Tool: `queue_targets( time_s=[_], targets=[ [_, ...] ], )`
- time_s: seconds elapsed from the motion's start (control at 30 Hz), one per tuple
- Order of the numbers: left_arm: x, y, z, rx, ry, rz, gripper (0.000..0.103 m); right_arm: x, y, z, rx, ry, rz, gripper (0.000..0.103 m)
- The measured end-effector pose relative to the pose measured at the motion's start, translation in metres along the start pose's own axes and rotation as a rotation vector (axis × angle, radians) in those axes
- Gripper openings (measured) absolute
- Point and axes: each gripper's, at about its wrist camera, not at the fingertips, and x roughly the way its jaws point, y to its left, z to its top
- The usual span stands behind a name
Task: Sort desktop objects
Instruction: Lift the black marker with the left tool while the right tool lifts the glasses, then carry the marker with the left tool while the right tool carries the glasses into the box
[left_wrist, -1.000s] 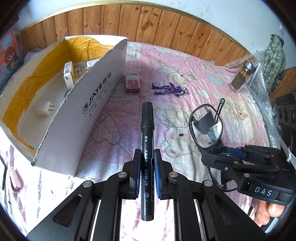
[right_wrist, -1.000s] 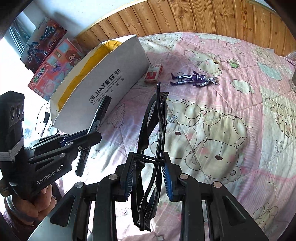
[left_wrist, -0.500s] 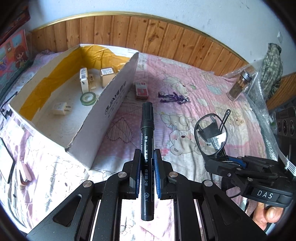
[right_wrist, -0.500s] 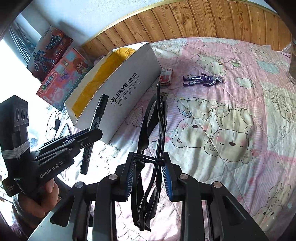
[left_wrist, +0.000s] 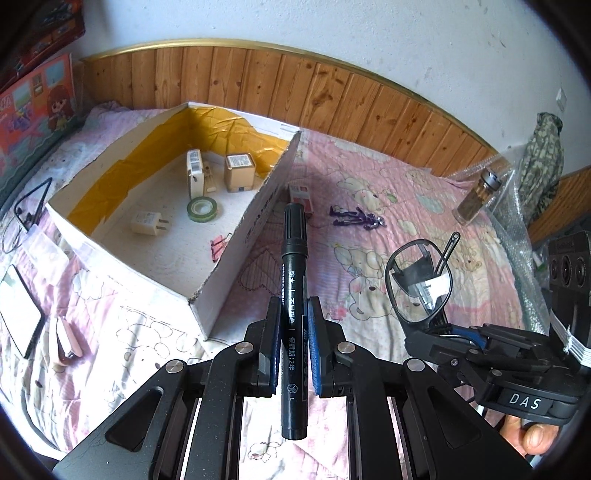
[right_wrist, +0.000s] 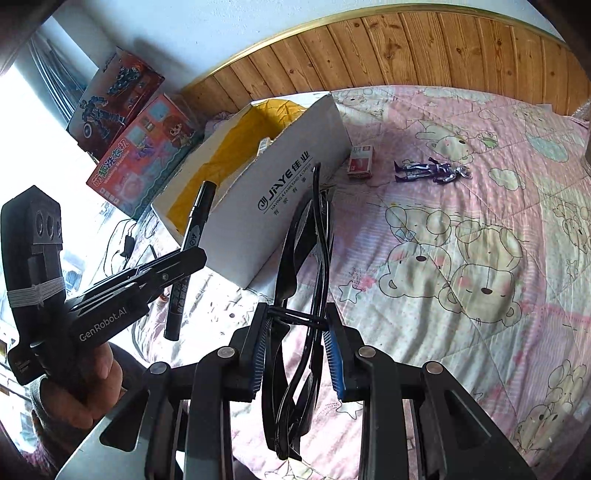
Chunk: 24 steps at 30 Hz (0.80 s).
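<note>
Left wrist view: a black marker (left_wrist: 293, 295) is clamped lengthwise between the pads of the left gripper (left_wrist: 293, 349), held above the quilt beside the open cardboard box (left_wrist: 236, 236), presumably for dropping among the tape roll (left_wrist: 202, 209) and charger (left_wrist: 149, 222) already collected there. Right wrist view: folded glasses (right_wrist: 306, 295) are pinched by the right gripper (right_wrist: 297, 360), carried clear of the quilt near the same box, likely for sorting too.

Both tools are matte black plastic. The left gripper (left_wrist: 292, 354) has blue ribbed pads, silver round screw heads on its linkage arms, and "GenRobot.AI" in white on its side. The right gripper (right_wrist: 297, 349) is built alike, marked "DAS", with white cord wound round its camera block.
</note>
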Motion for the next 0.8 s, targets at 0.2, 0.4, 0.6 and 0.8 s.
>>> queue_targets(
  time_s=[0.2,0.4,0.6,0.8],
  targets=[
    [-0.009,0.011,0.004,-0.019,-0.020,-0.007,0.013,0.000,0.019,0.010,-0.029,-0.013,0.011,0.030],
    [-0.013,0.021,0.010,-0.036,-0.032,-0.006,0.013,0.003,0.034,0.020,-0.055,-0.016,0.020,0.030],
    [-0.014,0.032,0.016,-0.051,-0.037,-0.005,0.013,0.006,0.047,0.032,-0.077,-0.022,0.027,0.030],
    [-0.017,0.045,0.029,-0.058,-0.054,0.002,0.013,0.011,0.059,0.044,-0.099,-0.022,0.035,0.030]
  ],
)
